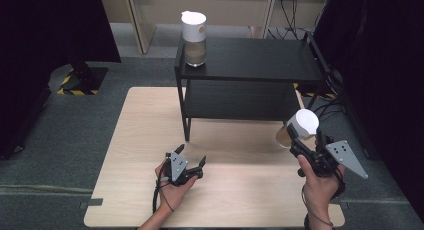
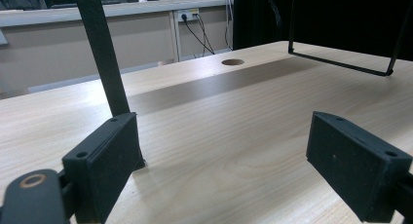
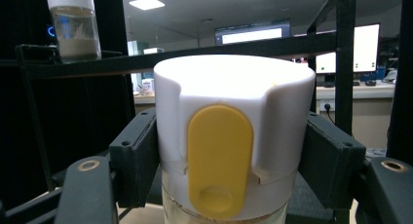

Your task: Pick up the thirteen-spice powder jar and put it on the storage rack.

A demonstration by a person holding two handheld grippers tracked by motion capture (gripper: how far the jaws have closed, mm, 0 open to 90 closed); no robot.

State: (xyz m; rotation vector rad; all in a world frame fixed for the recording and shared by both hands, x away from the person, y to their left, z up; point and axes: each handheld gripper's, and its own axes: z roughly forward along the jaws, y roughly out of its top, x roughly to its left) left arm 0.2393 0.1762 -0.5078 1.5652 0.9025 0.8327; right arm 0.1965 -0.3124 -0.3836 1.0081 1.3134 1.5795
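Observation:
My right gripper (image 1: 301, 135) is shut on a glass jar (image 1: 298, 129) with a white lid, held tilted above the table's right edge. In the right gripper view the jar's white lid (image 3: 234, 121) with its yellow tab (image 3: 220, 158) sits clamped between my gripper (image 3: 229, 158) and its two black pads. A second jar (image 1: 194, 38) with a white lid stands upright on the top left of the black shelf (image 1: 260, 60); that jar (image 3: 74, 24) appears at upper left. My left gripper (image 1: 190, 157) rests low over the table, open and empty; its jaws (image 2: 229, 170) stand wide apart.
The black two-tier shelf stands at the back of the light wooden table (image 1: 145, 140). One shelf leg (image 2: 104, 58) rises just beyond my left jaw. A round cable hole (image 2: 233, 62) lies in the tabletop. Dark curtains flank both sides.

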